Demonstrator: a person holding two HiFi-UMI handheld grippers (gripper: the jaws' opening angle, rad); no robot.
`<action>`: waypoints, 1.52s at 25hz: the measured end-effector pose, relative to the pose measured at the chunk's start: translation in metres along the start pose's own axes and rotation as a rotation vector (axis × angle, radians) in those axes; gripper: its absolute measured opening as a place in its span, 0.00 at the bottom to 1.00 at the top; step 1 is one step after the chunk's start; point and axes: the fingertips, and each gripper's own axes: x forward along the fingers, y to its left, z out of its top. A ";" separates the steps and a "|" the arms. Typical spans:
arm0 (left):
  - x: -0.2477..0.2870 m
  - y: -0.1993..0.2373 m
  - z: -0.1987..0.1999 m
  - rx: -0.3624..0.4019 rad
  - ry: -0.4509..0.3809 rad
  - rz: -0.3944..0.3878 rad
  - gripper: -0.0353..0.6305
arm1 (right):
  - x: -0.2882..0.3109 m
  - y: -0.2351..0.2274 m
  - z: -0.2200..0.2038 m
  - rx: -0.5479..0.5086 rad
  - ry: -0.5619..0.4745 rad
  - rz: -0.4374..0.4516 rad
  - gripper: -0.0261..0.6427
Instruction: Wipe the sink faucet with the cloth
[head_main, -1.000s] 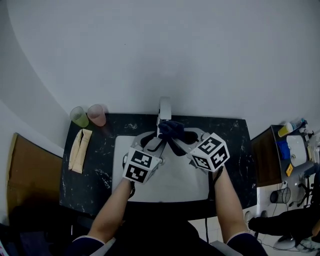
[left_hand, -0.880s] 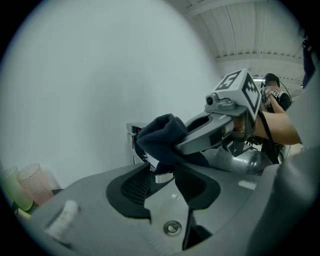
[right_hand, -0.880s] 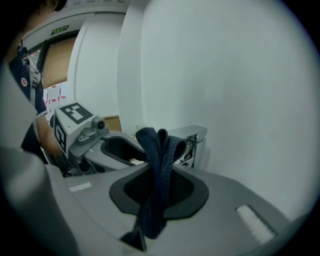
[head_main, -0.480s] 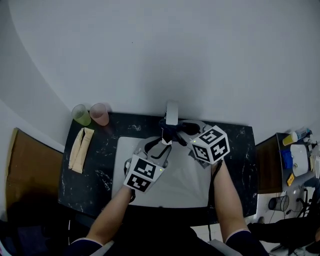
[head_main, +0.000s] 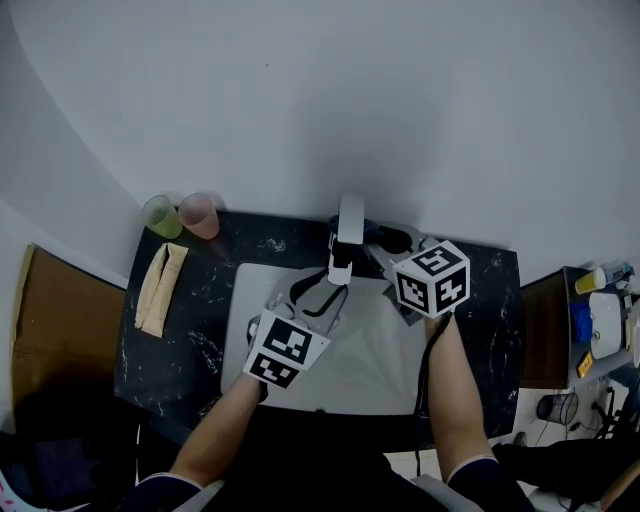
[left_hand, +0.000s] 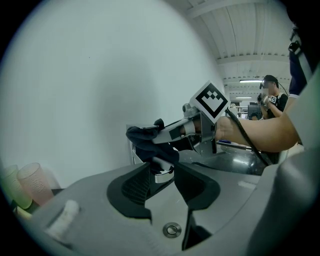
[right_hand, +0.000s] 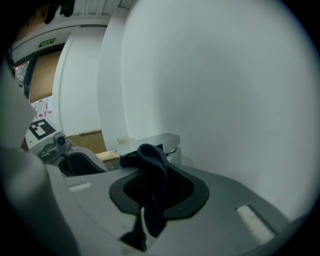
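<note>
I am holding a claw in each hand over a sink (head_main: 375, 365) set in a black speckled bench (head_main: 195, 345). My left claw (left_hand: 161, 175), whose jaws have just been closing, is pinching the chrome spout tip of the faucet (head_main: 348, 218). My right claw (right_hand: 157, 174) is pinching a dark cloth (right_hand: 152, 162), which is bunching and hanging between its jaws and resting against the faucet just above that tip. Two cups (head_main: 180, 214), green and pink, are standing at the bench's back left corner.

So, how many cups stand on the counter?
2. A green cup and a pink cup stand side by side at the counter's back left corner, beside the wall. No other shows.
</note>
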 end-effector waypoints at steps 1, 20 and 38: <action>0.000 0.000 -0.001 0.000 0.001 -0.002 0.28 | 0.000 0.001 0.000 -0.023 0.012 -0.002 0.13; 0.001 0.000 -0.003 0.001 0.002 0.003 0.28 | -0.031 0.065 -0.024 -0.166 0.142 0.095 0.13; 0.001 -0.002 -0.004 0.008 0.000 -0.020 0.28 | -0.019 0.077 -0.017 -0.229 0.141 0.155 0.13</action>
